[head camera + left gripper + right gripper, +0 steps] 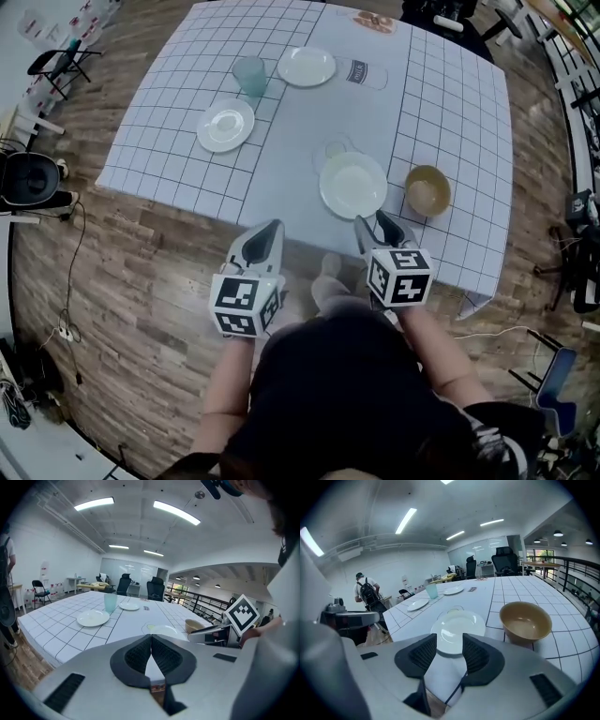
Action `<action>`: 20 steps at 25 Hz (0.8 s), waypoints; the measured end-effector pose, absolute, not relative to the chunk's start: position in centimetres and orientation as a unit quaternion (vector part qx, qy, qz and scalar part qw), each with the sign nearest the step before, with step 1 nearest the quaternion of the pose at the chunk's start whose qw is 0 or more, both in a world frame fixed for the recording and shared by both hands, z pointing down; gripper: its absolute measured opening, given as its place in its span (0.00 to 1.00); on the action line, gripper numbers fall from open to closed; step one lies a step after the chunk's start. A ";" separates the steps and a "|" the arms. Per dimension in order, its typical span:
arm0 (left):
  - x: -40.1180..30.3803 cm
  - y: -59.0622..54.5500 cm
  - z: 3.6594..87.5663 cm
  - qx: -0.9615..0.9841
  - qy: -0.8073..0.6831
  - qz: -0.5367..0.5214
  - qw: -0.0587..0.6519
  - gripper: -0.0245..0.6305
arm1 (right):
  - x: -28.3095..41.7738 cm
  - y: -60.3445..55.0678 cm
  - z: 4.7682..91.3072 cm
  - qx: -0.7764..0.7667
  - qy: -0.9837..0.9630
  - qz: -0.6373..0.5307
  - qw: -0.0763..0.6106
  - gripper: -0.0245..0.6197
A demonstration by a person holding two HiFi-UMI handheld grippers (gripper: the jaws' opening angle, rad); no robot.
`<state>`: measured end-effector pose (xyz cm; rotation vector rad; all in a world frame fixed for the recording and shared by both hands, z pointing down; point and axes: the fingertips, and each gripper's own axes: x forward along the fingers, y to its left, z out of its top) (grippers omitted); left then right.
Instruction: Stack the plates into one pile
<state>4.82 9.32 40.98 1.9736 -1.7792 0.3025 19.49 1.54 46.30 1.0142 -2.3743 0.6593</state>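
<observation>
Three white plates lie apart on the grid-patterned tablecloth: a near plate point(352, 185) point(457, 625) point(161, 630), a left plate point(226, 125) point(93, 618) point(417, 604), and a far plate point(307, 67) point(129, 606) point(453, 590). My right gripper point(375, 228) point(449, 641) hovers at the table's near edge, just short of the near plate, open with nothing between its pads. My left gripper point(265, 239) point(151, 637) is off the table's near edge, shut and empty, its pads meeting at the tips.
A brown bowl point(427, 190) point(525, 620) sits right of the near plate. A teal cup point(250, 75) point(110, 603) stands between the left and far plates. Office chairs and a person with a backpack point(367, 592) are beyond the table.
</observation>
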 end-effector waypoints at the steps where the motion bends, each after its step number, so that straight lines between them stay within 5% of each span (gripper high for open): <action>1: 4.7 8.4 41.1 0.720 -0.645 0.114 0.231 0.08 | 19.6 1.0 46.8 0.377 -0.859 0.253 0.236 0.30; 20: 6.5 -1.6 44.3 0.787 -0.545 0.171 0.232 0.08 | 21.5 -4.0 51.2 0.475 -0.766 0.385 0.200 0.31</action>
